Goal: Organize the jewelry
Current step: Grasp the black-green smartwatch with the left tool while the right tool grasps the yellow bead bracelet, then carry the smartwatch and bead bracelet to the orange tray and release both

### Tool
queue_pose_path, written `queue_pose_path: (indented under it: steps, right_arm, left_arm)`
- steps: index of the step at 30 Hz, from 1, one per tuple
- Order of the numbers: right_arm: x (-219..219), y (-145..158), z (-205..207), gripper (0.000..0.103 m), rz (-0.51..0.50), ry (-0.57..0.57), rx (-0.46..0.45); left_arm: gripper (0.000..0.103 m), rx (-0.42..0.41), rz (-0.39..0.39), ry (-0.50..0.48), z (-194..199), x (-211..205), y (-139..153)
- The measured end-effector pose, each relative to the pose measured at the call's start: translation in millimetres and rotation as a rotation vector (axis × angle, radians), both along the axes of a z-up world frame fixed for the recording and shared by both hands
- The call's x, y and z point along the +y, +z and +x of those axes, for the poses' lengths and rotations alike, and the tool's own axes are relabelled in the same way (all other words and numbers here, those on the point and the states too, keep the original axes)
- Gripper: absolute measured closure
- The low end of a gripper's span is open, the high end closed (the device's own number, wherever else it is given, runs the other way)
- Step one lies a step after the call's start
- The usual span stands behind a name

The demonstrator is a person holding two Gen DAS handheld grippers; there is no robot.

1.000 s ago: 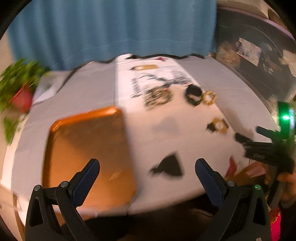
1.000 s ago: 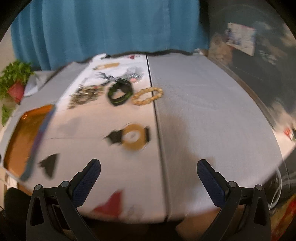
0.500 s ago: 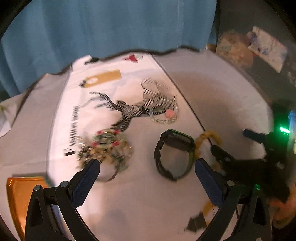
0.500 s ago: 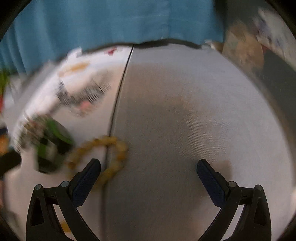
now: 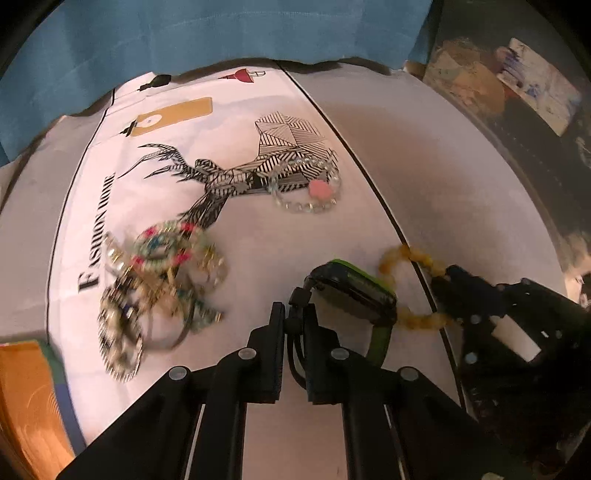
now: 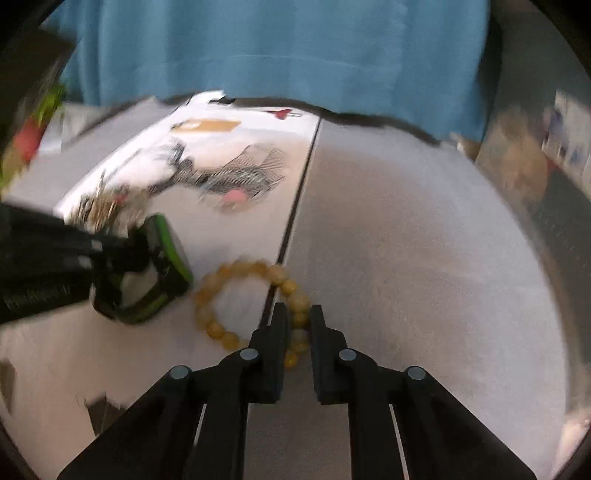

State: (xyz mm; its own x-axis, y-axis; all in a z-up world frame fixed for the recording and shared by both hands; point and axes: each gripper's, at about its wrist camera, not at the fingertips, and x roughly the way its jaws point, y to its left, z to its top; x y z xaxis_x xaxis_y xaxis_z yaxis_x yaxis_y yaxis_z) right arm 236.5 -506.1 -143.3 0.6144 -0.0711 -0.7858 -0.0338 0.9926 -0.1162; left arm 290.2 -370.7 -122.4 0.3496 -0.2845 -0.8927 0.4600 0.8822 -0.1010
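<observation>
My left gripper (image 5: 294, 317) is shut on the strap of a black and green watch (image 5: 354, 291) on the white printed cloth; it also shows from the side in the right wrist view (image 6: 147, 273). My right gripper (image 6: 299, 321) is shut on a yellow bead bracelet (image 6: 255, 269) lying across the cloth seam; the bracelet also shows in the left wrist view (image 5: 399, 258). A tangled pile of bangles and chains (image 5: 159, 280) lies left of the watch. A clear bead bracelet with a pink charm (image 5: 314, 192) lies farther back.
An orange tray (image 5: 26, 398) sits at the lower left edge. The grey table cover (image 6: 424, 258) stretches to the right. A blue curtain (image 5: 221, 33) hangs behind the table. A potted plant (image 6: 33, 125) stands at the far left.
Both grippers moved forward over the table from its front edge and went from wide open to shut, the left on the watch strap, the right on the yellow bead bracelet.
</observation>
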Motion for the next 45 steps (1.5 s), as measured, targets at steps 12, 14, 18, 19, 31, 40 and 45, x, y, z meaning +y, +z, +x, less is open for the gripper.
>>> queue_pose_path:
  steps: [12, 14, 18, 19, 31, 40, 45]
  right_arm:
    - [28.0, 78.4, -86.4, 0.091, 0.053, -0.06, -0.132]
    - [38.9, 87.0, -96.4, 0.091, 0.036, -0.06, -0.138]
    - [63.4, 103.1, -124.0, 0.091, 0.047, -0.061, -0.147]
    - [68.1, 105.5, -131.0, 0.091, 0.049, -0.058, -0.151]
    - [180.8, 149.0, -238.0, 0.091, 0.05, 0.084, -0.208]
    - [250.3, 145.8, -296.0, 0.091, 0.055, 0.193, -0.167]
    - [274.6, 141.9, -311.4, 0.091, 0.036, 0.242, -0.148]
  left_arm:
    - [0.096, -0.101, -0.145, -0.005, -105.5, 100.4, 86.2]
    - [0.096, -0.133, -0.15, 0.012, -130.5, 129.0, 102.3]
    - [0.096, -0.184, -0.158, 0.057, -167.2, 180.0, 123.8]
    - [0.096, -0.198, -0.155, 0.071, -178.5, 193.9, 126.8]
    - [0.096, -0.289, -0.132, 0.218, -284.6, 317.4, 134.8]
    - [0.096, -0.317, -0.137, 0.248, -321.5, 350.5, 132.0]
    - [0.096, -0.33, -0.142, 0.248, -332.4, 356.4, 131.0]
